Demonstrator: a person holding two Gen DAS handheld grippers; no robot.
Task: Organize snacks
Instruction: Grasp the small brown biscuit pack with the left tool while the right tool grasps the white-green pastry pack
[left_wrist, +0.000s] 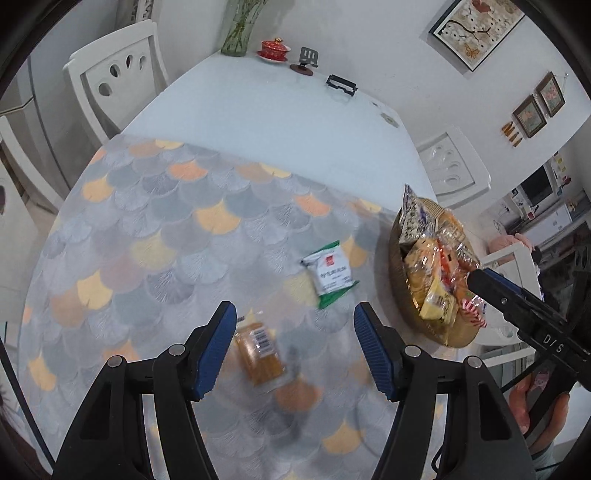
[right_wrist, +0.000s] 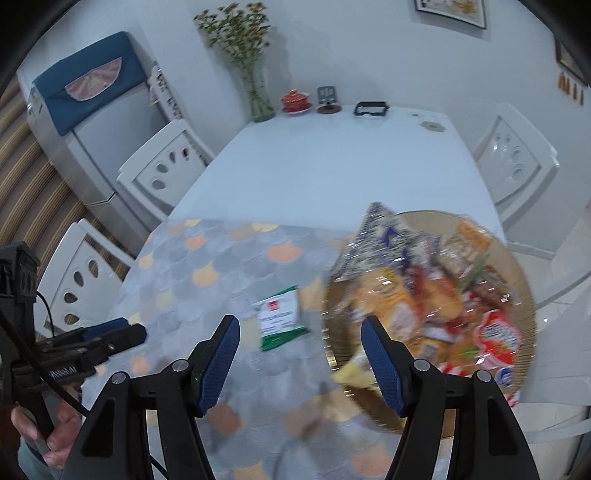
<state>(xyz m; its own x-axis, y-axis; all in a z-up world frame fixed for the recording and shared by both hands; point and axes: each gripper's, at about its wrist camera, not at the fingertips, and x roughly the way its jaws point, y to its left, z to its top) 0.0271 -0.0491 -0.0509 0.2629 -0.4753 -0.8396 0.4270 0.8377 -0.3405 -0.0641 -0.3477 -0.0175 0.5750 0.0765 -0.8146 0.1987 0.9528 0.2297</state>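
Table (left_wrist: 258, 122) w/ scale-pattern mat (left_wrist: 147, 240). Gold basket (left_wrist: 400, 295) at mat's right edge, heaped w/ snacks: mostly done. Left out on mat: green-white packet (left_wrist: 328, 273), amber packet (left_wrist: 260, 350). Left gripper (left_wrist: 295, 343) and right gripper (right_wrist: 299, 360): jaws apart, nothing held.

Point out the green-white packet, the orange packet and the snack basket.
green-white packet (left_wrist: 328, 271), left wrist view, white label face.
orange packet (left_wrist: 260, 354), left wrist view, by its barcode.
snack basket (right_wrist: 524, 295), right wrist view, bare golden rim.
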